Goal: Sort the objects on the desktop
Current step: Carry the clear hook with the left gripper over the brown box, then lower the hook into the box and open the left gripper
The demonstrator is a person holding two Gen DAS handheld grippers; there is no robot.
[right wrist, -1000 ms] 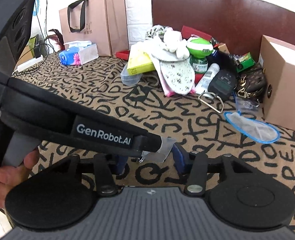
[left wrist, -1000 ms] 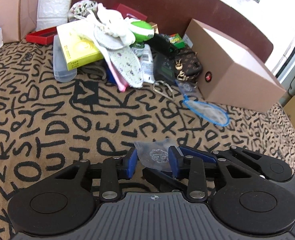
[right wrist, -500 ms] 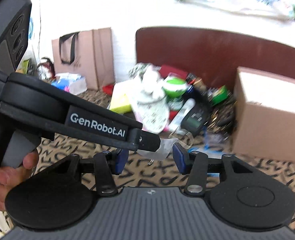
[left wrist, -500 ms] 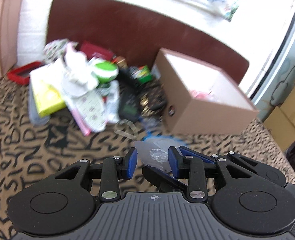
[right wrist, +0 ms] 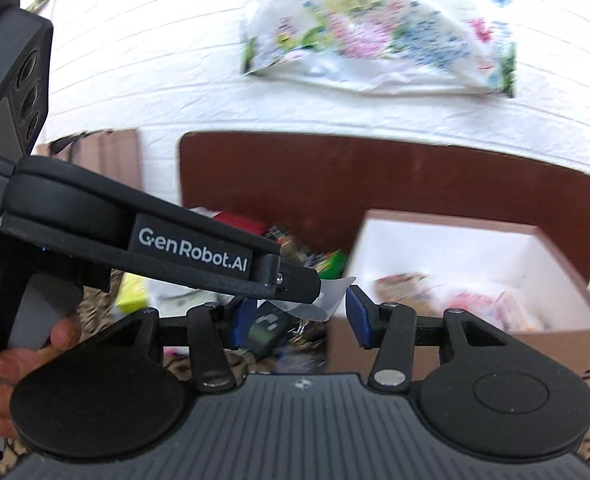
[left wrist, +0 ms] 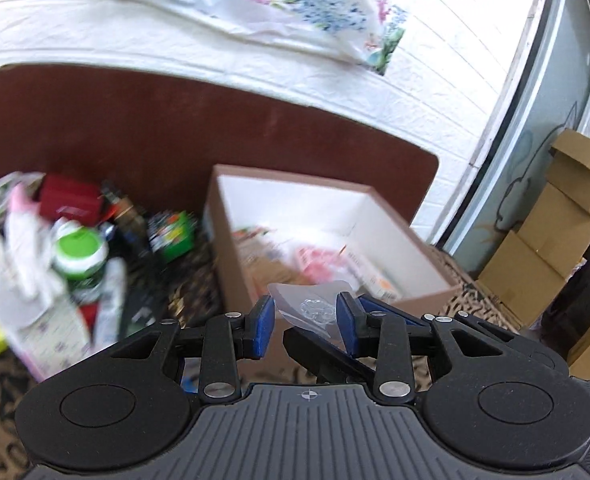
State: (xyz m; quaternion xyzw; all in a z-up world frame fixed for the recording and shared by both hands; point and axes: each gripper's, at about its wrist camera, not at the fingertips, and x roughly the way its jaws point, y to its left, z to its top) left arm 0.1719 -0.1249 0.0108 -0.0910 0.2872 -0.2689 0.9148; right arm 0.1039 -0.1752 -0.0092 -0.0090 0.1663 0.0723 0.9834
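My left gripper is shut on a small clear plastic bag with a tiny trinket inside, held in the air before the open brown cardboard box. In the right wrist view the left gripper crosses from the left with the clear bag at its tip. My right gripper is open and empty, its blue pads on either side of the bag without touching. The box holds several packets.
A pile of desktop objects lies left of the box: a green-lidded jar, a red box, a green packet, white cloth and a yellow box. A brown headboard stands behind. Stacked cartons are at the right.
Both grippers have risen and tilted up from the patterned cloth and moved toward the cardboard box, whose inside now shows. The left gripper has kept hold of the clear bag.
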